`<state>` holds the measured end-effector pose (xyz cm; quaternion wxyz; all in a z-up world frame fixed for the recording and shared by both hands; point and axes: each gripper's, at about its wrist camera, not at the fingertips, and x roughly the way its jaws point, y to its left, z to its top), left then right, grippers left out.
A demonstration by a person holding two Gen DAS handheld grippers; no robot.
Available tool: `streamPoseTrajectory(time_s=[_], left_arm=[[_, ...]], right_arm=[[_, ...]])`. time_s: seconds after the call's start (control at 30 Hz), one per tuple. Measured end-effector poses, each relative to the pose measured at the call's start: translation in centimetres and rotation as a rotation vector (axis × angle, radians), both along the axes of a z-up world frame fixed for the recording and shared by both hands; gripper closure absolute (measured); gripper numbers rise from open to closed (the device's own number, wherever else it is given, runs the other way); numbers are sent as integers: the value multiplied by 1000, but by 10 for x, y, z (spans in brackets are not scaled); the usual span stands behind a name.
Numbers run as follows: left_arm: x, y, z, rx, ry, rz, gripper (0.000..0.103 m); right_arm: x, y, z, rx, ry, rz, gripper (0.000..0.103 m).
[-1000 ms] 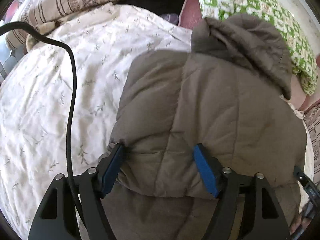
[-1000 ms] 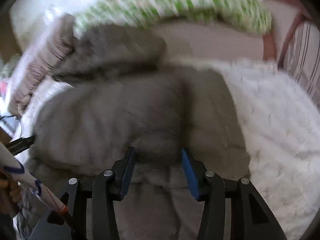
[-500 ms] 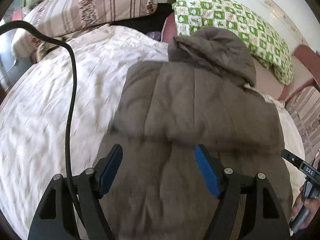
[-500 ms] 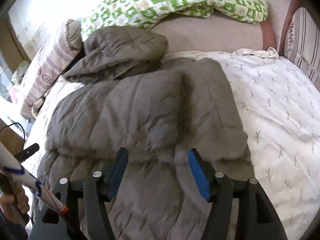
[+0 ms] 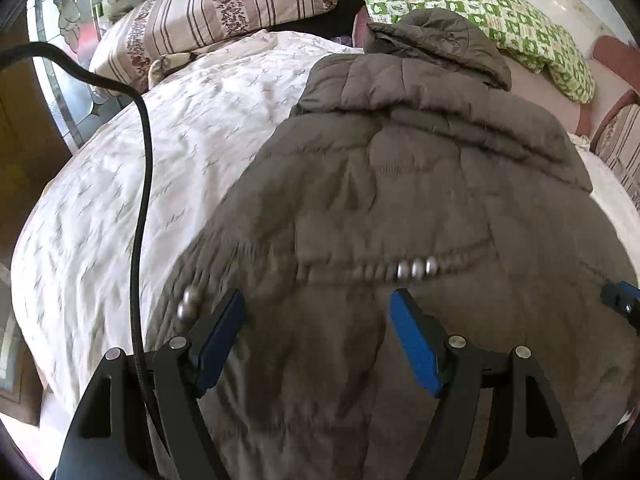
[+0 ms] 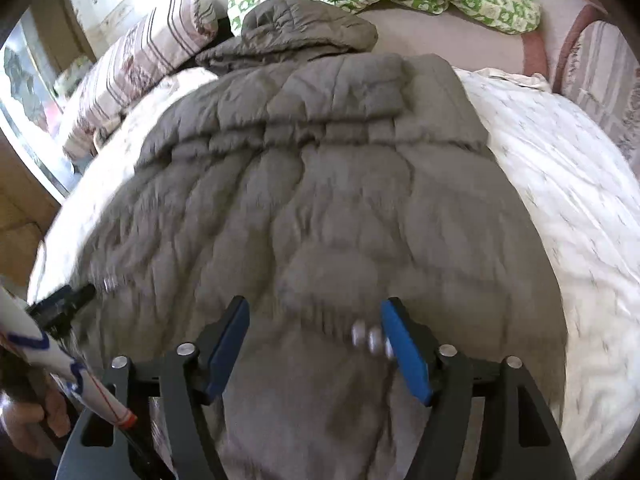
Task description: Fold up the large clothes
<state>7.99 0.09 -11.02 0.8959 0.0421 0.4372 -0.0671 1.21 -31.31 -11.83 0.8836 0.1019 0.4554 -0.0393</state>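
Grey jacket flat on bed, both grippers above its lower half, nothing held

Left wrist view: near part of jacket (image 5: 400, 184) blurred; its hem is cut off below the frame, behind the left gripper (image 5: 318, 314). A row of snaps (image 5: 416, 268) smears across the cloth. Jaws stand wide, pads clear of the fabric, gripping nothing. Bare sheet (image 5: 140, 184) lies open to the left, crossed by a black cable (image 5: 144, 184); hood (image 5: 440, 44) lies against the green pillow (image 5: 480, 8), striped pillow (image 5: 224, 12) beyond. Right wrist view: jacket (image 6: 320, 184) quilted, puffy, spread lengthwise, hood (image 6: 304, 28) far, lower part blurred and cut off. Right gripper (image 6: 314, 320) jaws opening, no cloth pinched between them, blurred snaps (image 6: 370, 336) just beside one pad. Sheet (image 6: 560, 184) free to the right; at lower left a hand (image 6: 28, 420), partly cut off
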Motion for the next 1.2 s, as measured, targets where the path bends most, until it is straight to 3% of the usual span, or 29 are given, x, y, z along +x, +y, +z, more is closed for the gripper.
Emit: streamPoseTrajectory(time_s=[0.17,0.4,0.53,1.2], left_arm=[[-4,-4,-13,51,-17,-27,25],[-6,-3,-16,40,-53,-34,23],[-10,-10,-21,91,-103,-45,20],[-10,-12,-24,115,-132,-44,18]], right_arm=[[-13,12,-24,-43,21,3,18],[-16,13,-28,-59,4,2,14],[-19,16,-30,-72,-20,3,14],[-29,16,-33,-73,-87,-2,11]])
